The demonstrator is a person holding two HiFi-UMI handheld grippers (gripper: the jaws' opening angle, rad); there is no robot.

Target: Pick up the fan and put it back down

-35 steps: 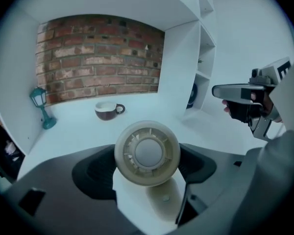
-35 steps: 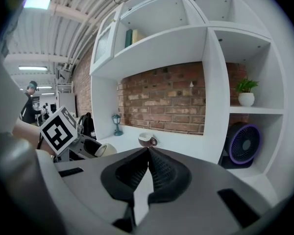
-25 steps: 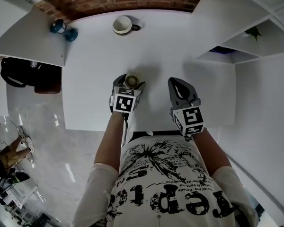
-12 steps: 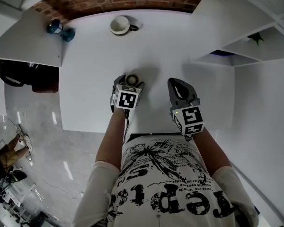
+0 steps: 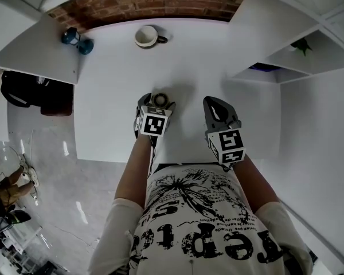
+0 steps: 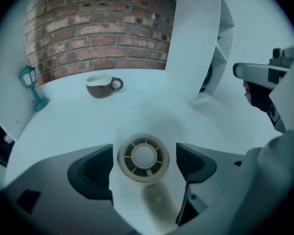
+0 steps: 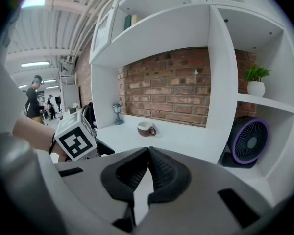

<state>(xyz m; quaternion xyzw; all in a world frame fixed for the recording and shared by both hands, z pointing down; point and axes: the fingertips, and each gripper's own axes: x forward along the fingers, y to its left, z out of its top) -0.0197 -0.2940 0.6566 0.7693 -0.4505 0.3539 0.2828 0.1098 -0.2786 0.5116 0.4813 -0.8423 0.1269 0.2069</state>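
Bench with a plain white top point(image 5: 114, 85) carried a teal lantern-shaped lamp point(image 5: 74, 37) at its far left corner and a cream ceramic cup point(image 5: 147, 36) at its far edge. Left gripper point(image 5: 157, 102) held its jaws wide on either side of the small round beige plastic fan point(image 6: 143, 156), which stood mid-bench, apparently ungripped. Right gripper point(image 7: 148, 155) hung beside it, jaws closed on nothing. By this evidence the fan was down; whether the lift was done or pending could not be told.
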